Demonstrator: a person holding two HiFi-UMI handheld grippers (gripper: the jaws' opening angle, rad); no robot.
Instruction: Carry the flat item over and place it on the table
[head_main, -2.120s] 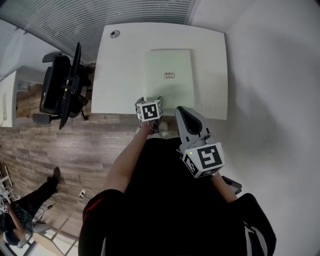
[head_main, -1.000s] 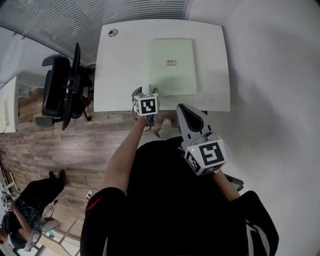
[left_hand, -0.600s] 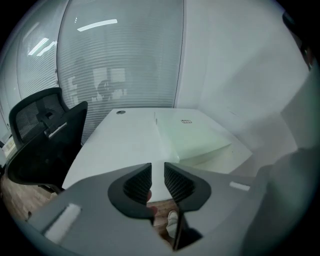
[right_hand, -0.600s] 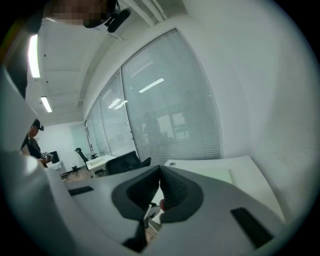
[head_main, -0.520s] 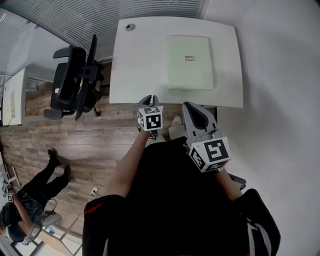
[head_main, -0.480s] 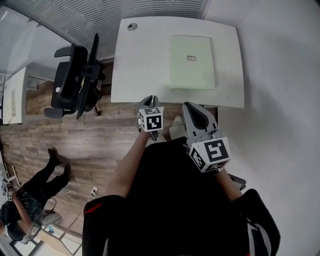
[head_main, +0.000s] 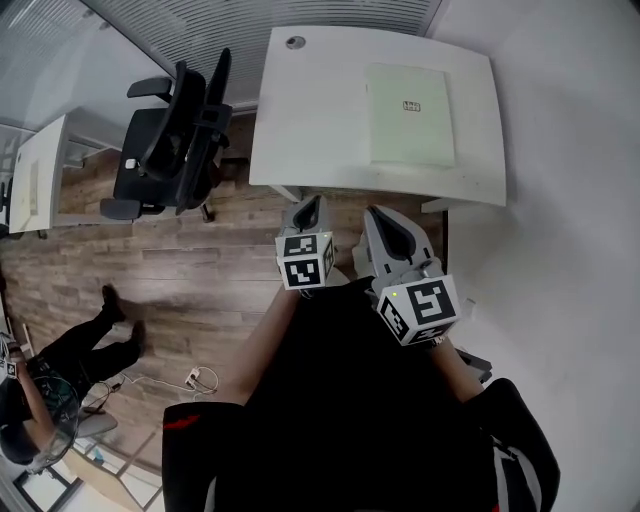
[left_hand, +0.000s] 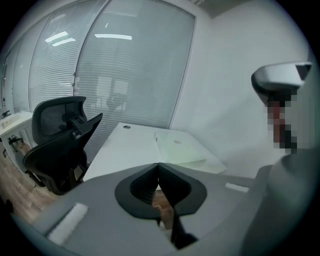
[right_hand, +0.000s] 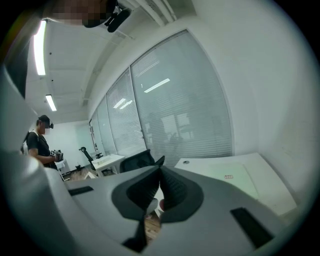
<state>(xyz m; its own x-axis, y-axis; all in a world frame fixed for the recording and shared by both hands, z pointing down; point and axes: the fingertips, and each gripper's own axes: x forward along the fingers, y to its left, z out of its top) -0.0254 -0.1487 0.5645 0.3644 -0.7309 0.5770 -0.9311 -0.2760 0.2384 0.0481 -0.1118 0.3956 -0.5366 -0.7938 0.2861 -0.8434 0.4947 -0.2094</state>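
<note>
The flat item (head_main: 410, 115) is a pale green pad with a small label. It lies flat on the right half of the white table (head_main: 310, 110), with no gripper touching it. My left gripper (head_main: 308, 207) hangs over the wood floor just short of the table's front edge, shut and empty. To its right my right gripper (head_main: 383, 222) is also short of that edge, shut with nothing in it. In the left gripper view the left gripper (left_hand: 158, 164) points at the pad (left_hand: 177, 149). The right gripper (right_hand: 159, 168) in its own view faces the pad (right_hand: 232, 178) on the table (right_hand: 270, 185).
A black office chair (head_main: 170, 140) stands on the floor left of the table. A second white desk (head_main: 35, 180) is at the far left. A person (head_main: 60, 370) stands at the lower left. A round grommet (head_main: 295, 42) sits at the table's far left corner. A white wall runs along the right.
The left gripper's jaws have closed on nothing, and it has drawn back from the table's front edge to over the floor. The pad stays on the table. The right gripper has barely moved.
</note>
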